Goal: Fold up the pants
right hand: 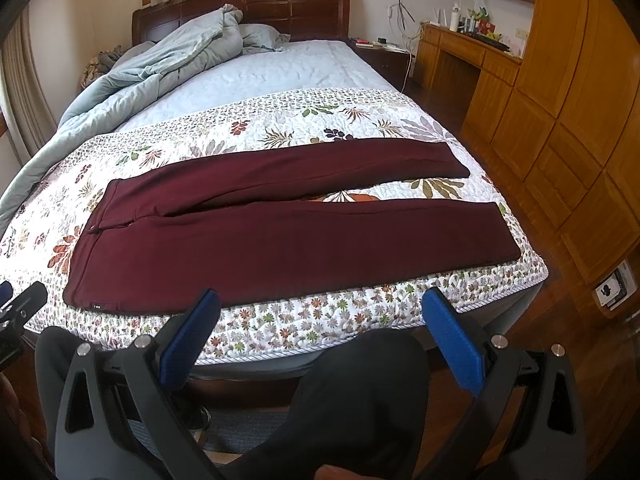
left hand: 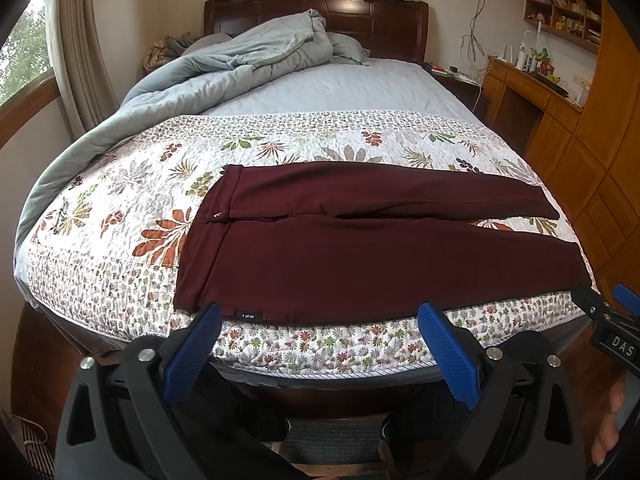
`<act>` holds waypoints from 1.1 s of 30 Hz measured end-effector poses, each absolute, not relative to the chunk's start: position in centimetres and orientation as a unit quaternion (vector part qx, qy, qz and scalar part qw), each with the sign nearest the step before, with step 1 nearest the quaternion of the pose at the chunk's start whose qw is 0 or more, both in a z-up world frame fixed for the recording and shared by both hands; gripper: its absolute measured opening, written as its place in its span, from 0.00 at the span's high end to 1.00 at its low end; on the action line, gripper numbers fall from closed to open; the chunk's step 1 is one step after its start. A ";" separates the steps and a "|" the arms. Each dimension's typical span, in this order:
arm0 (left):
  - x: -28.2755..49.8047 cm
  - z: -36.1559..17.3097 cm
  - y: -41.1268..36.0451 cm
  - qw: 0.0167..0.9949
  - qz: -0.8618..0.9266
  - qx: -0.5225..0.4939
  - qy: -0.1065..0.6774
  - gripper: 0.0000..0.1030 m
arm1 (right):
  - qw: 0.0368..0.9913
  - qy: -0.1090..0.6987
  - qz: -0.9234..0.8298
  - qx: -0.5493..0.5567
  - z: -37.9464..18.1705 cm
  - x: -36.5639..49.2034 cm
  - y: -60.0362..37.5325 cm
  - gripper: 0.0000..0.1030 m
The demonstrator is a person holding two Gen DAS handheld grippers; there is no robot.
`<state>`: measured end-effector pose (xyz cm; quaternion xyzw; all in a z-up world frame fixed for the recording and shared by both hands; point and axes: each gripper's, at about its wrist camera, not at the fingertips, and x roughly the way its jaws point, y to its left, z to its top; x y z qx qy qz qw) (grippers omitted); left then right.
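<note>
Dark maroon pants [left hand: 360, 256] [right hand: 280, 236] lie flat across the foot of the bed on a floral quilt [left hand: 120, 208] [right hand: 280, 328]. The waist is at the left and both legs run to the right, slightly spread apart. My left gripper [left hand: 320, 314] hangs open over the bed's near edge, just short of the waist end. The right gripper [right hand: 320, 300] is also open and holds nothing; it sits in front of the near leg's lower edge. The right gripper's tip [left hand: 608, 312] shows at the far right of the left wrist view.
A rumpled grey-blue duvet [left hand: 240, 56] [right hand: 160, 60] is piled near the wooden headboard [left hand: 380, 20]. Wooden wardrobes [right hand: 568, 120] and a desk [left hand: 528, 88] line the right wall. A window with curtains [left hand: 72, 60] is at the left. A person's dark-clad legs [right hand: 352, 400] stand below the bed edge.
</note>
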<state>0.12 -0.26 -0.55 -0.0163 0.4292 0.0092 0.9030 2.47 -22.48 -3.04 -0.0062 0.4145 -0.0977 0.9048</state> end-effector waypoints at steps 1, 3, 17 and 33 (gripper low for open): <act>0.1 -0.5 -0.3 0.903 0.009 -0.016 0.429 0.04 | 0.905 0.414 -0.097 -0.007 -3.0 2.5 -22.5 0.02; 0.2 -0.5 -0.3 0.903 0.009 -0.016 0.429 0.04 | 0.905 0.414 -0.097 -0.008 -3.0 2.5 -22.4 0.02; 0.3 -0.2 -0.4 0.904 0.010 -0.017 0.427 0.04 | 0.906 0.411 -0.097 -0.010 -2.7 2.6 -22.3 0.02; 0.4 -0.1 -0.7 0.903 0.007 -0.017 0.429 0.04 | 0.905 0.414 -0.098 -0.010 -3.0 2.6 -22.2 0.02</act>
